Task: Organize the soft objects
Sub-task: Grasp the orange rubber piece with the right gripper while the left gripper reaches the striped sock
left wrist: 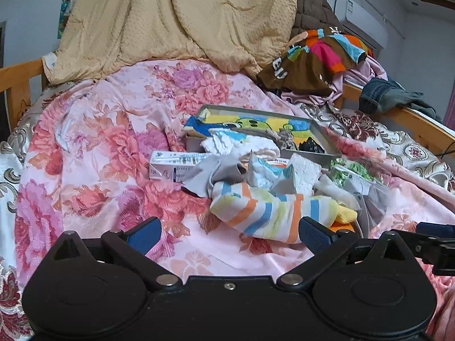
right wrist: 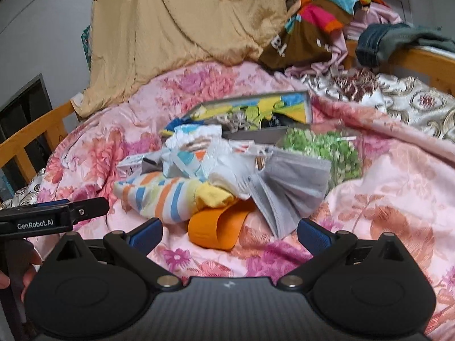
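A pile of small soft things lies on the pink floral quilt [left wrist: 93, 130]. Nearest is a striped sock [left wrist: 267, 213] [right wrist: 162, 196] with a yellow toe. Beside it lie an orange band [right wrist: 219, 227], grey face masks [right wrist: 290, 182], a grey cloth [left wrist: 219, 170] and white tissue [left wrist: 305, 167]. Behind the pile sits a grey tray [left wrist: 321, 139] [right wrist: 256, 136] holding a colourful cartoon cloth. My left gripper [left wrist: 229, 234] is open, its right finger [left wrist: 312, 234] just short of the sock. My right gripper [right wrist: 229, 234] is open in front of the orange band, holding nothing.
A white carton [left wrist: 173, 164] lies left of the pile, a green-patterned packet [right wrist: 327, 150] to its right. A beige duvet [left wrist: 176, 20] is heaped at the back with clothes [left wrist: 318, 56] and jeans [right wrist: 384, 42] on the wooden bed rail [left wrist: 412, 122]. A hand holds the left gripper's handle [right wrist: 31, 267].
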The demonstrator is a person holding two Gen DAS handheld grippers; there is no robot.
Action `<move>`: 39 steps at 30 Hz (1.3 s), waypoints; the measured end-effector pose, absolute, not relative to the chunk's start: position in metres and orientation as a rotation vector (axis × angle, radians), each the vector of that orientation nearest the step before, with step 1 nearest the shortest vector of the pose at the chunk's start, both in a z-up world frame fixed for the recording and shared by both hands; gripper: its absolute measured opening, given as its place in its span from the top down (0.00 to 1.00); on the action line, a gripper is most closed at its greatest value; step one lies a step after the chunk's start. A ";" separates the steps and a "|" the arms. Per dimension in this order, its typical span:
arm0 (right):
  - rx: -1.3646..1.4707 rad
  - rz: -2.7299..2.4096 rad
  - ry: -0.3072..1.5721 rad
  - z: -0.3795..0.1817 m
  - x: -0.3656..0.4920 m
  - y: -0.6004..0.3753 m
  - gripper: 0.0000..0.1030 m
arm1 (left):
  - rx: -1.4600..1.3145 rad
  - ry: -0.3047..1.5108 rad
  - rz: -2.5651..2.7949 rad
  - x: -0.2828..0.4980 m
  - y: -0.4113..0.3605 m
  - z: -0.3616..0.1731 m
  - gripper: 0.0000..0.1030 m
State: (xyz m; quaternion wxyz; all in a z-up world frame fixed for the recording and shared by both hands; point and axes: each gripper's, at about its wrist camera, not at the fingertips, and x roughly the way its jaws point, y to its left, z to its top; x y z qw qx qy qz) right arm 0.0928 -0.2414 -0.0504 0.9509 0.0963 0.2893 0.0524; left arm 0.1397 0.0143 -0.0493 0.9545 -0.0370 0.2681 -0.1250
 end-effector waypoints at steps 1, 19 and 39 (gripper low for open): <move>0.198 0.109 0.602 -0.052 0.095 -0.241 0.00 | -0.074 0.548 -0.259 0.141 0.014 -0.050 0.01; 0.220 0.114 0.730 -0.076 0.132 -0.228 0.00 | -0.156 0.593 -0.323 0.179 0.024 -0.064 0.01; 0.341 0.159 0.764 -0.101 0.162 -0.232 0.01 | -0.296 0.734 -0.436 0.237 0.004 -0.089 0.01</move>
